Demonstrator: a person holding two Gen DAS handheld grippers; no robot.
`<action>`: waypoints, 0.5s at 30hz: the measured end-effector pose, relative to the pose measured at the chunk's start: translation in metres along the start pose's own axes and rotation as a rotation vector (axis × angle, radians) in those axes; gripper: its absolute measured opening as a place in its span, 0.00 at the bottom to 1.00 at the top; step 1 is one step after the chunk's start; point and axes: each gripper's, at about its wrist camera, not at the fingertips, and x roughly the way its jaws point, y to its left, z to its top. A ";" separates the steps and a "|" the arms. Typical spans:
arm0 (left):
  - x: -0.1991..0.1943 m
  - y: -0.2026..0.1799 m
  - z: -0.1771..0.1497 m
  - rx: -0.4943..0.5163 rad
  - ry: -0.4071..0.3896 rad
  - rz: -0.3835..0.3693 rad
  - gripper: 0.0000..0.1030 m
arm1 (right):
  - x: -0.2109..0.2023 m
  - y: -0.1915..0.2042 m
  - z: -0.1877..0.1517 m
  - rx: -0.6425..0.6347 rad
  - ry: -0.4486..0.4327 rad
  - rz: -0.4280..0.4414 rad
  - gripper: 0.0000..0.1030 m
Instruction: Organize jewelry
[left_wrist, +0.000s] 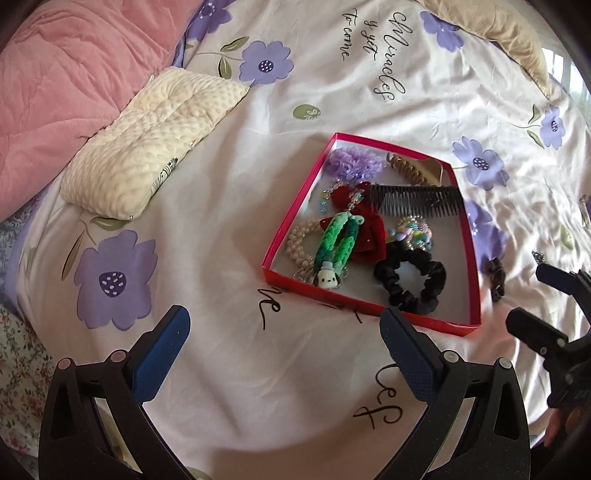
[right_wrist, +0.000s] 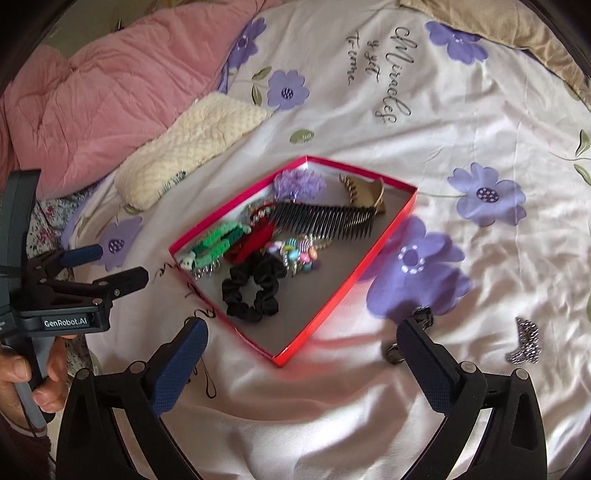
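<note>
A shallow red box (right_wrist: 384, 236) is lying mid-bed on the flowered bedsheet (right_wrist: 461, 122), holding a black comb (right_wrist: 325, 218), a black scrunchie (right_wrist: 255, 291), a green braided band (left_wrist: 334, 240) and beads. Both the left gripper (left_wrist: 284, 354) and the right gripper (right_wrist: 303, 365) are gaping wide, holding nothing, hovering off the box's near edge.

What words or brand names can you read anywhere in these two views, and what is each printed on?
"Miracles" and "is yet to come": script on the bedsheet.
"GenRobot.AI": label on the left tongs.
Script beside the red box: partly hidden, unreadable.
</note>
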 end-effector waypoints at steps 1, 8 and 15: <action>0.001 0.000 0.000 0.000 0.002 0.002 1.00 | 0.002 0.001 -0.001 0.002 0.006 0.000 1.00; 0.008 0.002 -0.002 0.001 0.018 0.015 1.00 | 0.012 -0.001 -0.007 0.020 0.034 0.010 1.00; 0.009 0.002 -0.002 0.000 0.020 0.015 1.00 | 0.011 -0.005 -0.005 0.036 0.038 0.008 1.00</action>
